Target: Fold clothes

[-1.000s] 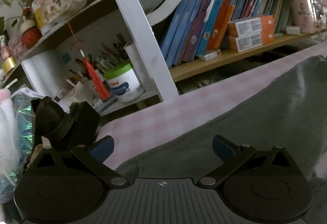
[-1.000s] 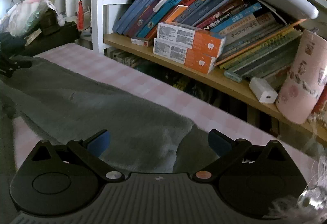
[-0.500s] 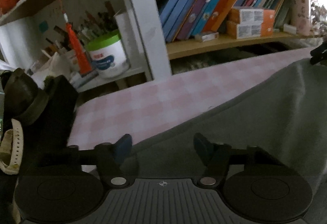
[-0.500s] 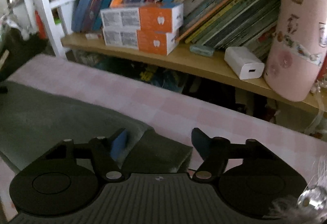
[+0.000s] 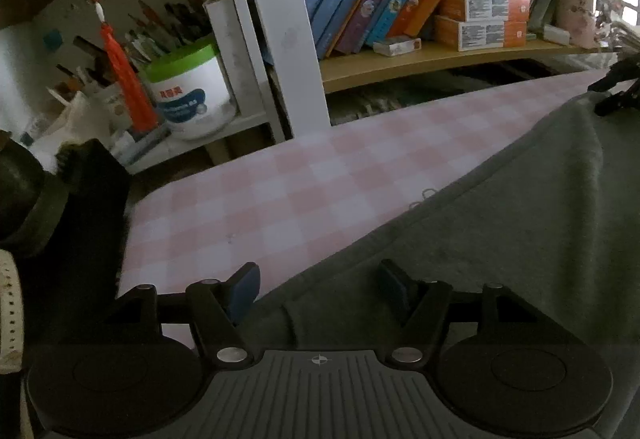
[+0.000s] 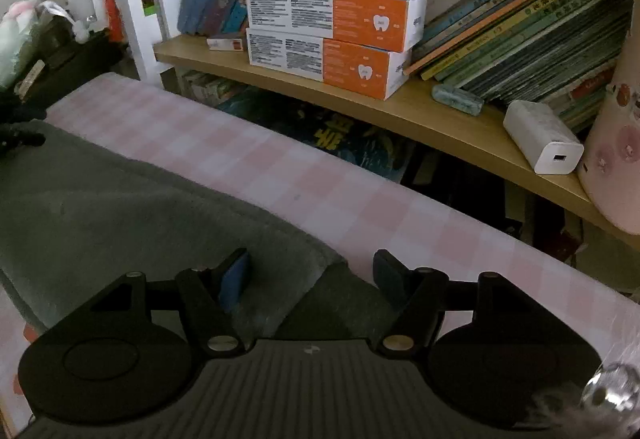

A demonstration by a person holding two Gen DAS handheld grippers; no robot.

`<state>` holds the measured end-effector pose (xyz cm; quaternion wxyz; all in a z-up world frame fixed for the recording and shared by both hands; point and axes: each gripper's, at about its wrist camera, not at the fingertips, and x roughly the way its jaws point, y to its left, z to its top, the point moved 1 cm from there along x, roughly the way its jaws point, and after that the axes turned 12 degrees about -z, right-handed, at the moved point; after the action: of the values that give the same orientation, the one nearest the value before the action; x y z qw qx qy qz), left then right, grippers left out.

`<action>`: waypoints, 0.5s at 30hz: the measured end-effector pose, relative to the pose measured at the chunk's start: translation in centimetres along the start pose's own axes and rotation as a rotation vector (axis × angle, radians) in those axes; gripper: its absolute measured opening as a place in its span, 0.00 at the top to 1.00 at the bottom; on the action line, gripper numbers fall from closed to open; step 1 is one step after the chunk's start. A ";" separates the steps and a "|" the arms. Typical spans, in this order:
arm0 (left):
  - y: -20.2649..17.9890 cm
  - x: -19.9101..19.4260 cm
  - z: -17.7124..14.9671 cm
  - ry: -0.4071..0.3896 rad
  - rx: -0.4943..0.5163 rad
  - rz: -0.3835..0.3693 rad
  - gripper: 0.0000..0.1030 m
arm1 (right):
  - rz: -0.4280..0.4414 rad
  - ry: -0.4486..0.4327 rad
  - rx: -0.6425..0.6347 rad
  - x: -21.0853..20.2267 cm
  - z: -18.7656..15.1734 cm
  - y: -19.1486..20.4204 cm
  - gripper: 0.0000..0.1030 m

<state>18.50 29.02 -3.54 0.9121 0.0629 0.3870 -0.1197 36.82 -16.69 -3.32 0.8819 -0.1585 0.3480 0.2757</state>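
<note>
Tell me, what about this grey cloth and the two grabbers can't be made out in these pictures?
- Left wrist view: the grey garment runs off the right and bottom edges; its type is unclear.
- Right wrist view: the right gripper body hides the garment corner beneath, so contact is unclear.
- Left wrist view: the left gripper likewise covers the hem.

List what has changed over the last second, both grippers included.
Both hand-held grippers dropped toward the far edge of the grey fleece garment and narrowed their jaws. The left hand-held gripper straddles the hem, the right hand-held gripper a corner; neither has closed on the fabric. The garment stays flat on the pink checked tablecloth.
</note>
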 end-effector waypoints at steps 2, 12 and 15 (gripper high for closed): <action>0.5 0.2 0.0 0.001 0.002 -0.009 0.24 | 0.002 -0.005 -0.003 -0.1 -0.2 0.0 0.36; 2.2 0.8 -1.0 -0.025 -0.160 -0.100 0.27 | -0.016 -0.002 -0.007 -0.7 -0.2 0.5 0.68; 1.5 0.1 -1.1 -0.018 -0.148 -0.132 0.51 | -0.061 -0.021 -0.010 -1.3 -0.5 1.0 0.80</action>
<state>18.18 30.66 -4.35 0.9078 -0.0314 0.3900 -0.1510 35.14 -16.62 -2.81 0.8926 -0.1706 0.3325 0.2522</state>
